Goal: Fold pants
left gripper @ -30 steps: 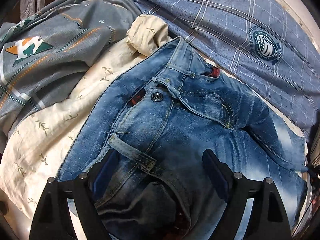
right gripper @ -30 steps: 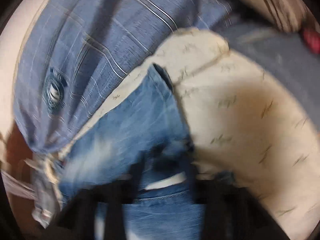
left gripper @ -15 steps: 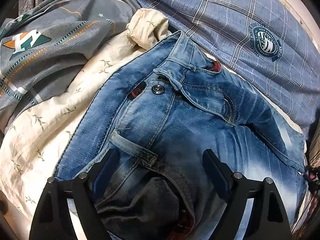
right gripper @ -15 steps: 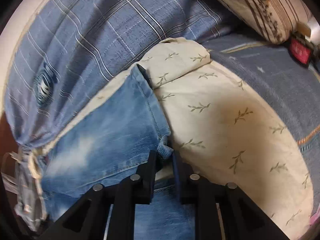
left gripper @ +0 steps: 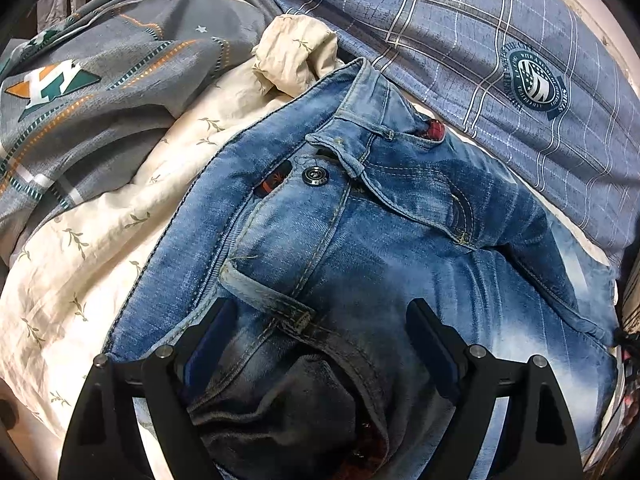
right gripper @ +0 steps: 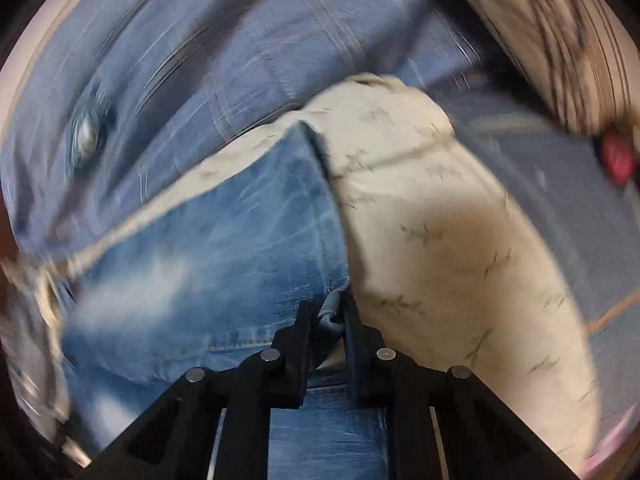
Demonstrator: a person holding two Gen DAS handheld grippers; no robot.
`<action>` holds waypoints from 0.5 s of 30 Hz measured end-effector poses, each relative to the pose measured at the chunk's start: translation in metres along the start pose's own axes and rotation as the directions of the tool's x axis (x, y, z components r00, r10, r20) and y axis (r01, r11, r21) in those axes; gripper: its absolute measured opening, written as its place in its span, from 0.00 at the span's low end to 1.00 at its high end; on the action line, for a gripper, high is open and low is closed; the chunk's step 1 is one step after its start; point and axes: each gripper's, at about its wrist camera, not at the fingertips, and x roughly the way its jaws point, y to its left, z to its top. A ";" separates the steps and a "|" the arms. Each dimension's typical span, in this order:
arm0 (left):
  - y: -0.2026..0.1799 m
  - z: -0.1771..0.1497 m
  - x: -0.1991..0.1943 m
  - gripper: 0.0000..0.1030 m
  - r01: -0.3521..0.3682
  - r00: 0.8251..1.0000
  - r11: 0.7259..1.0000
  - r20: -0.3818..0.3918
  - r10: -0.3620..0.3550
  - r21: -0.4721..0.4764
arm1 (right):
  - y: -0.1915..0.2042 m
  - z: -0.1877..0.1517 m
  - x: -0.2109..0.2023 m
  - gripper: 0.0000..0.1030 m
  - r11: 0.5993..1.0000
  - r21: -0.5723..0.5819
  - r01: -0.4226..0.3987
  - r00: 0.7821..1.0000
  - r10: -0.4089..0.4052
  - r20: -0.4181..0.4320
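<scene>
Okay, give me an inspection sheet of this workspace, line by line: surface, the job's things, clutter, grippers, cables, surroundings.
Surface: cream leaf-print sheet, rumpled.
Job's things: faded blue denim jeans lying front up, metal waist button showing; fly area looks open.
Clutter: blue plaid cloth with round crest; grey quilt with orange and teal emblem; striped cushion.
Grippers: left gripper open over the jeans; right gripper shut on a denim edge.
Cables: nothing seen.
Surroundings: right view is motion-blurred; a red object at the edge, unidentifiable.
</scene>
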 end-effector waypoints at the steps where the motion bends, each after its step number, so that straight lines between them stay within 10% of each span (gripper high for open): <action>1: 0.000 0.000 0.001 0.85 -0.001 1.000 1.000 -0.002 0.001 -0.001 | 0.004 0.002 -0.007 0.14 0.998 -0.038 0.042 0.999 -0.041 0.028; 10: 0.001 0.002 0.002 0.86 0.009 1.000 1.000 -0.007 -0.009 -0.003 | -0.020 -0.006 0.015 0.20 0.999 0.037 0.025 1.000 -0.025 0.005; 13: 0.003 0.002 0.000 0.86 0.016 1.000 1.000 -0.004 -0.016 -0.014 | -0.038 -0.001 -0.002 0.67 0.988 0.136 -0.078 0.997 0.075 0.028; 15: 0.005 0.003 -0.004 0.86 0.028 1.000 0.999 0.005 -0.028 -0.036 | -0.044 0.007 -0.020 0.72 0.983 0.155 -0.099 0.991 0.085 0.099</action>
